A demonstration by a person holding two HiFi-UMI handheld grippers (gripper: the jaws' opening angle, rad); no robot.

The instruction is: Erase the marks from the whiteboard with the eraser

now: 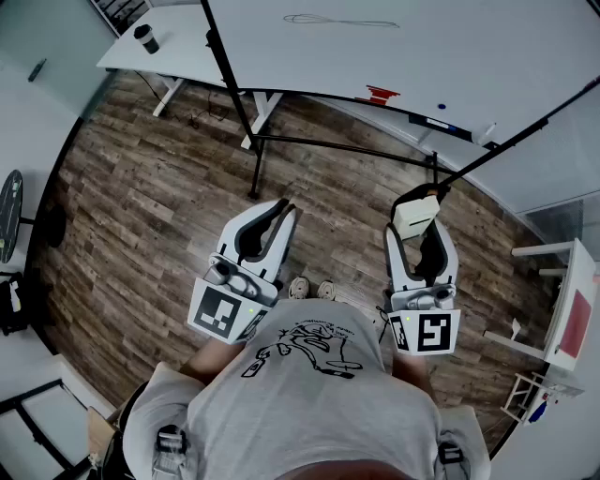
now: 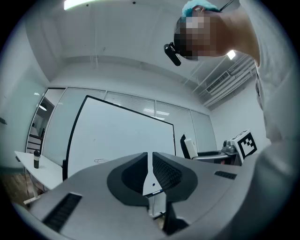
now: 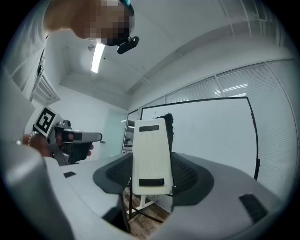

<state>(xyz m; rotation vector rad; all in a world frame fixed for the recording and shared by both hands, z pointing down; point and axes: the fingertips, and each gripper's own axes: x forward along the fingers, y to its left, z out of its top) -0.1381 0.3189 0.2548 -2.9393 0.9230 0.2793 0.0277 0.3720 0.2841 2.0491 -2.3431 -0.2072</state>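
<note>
The whiteboard stands on a black frame ahead of me, with a thin scribbled line near its top. My right gripper is shut on a cream eraser, which stands upright between the jaws in the right gripper view. It is held low and well short of the board. My left gripper is shut with nothing in it, its jaws almost meeting. The left gripper view shows the board and the faint line.
The stand's black legs spread over the wood floor between me and the board. A red item and a marker lie on the board's tray. A white table with a cup stands far left, and another white table at right.
</note>
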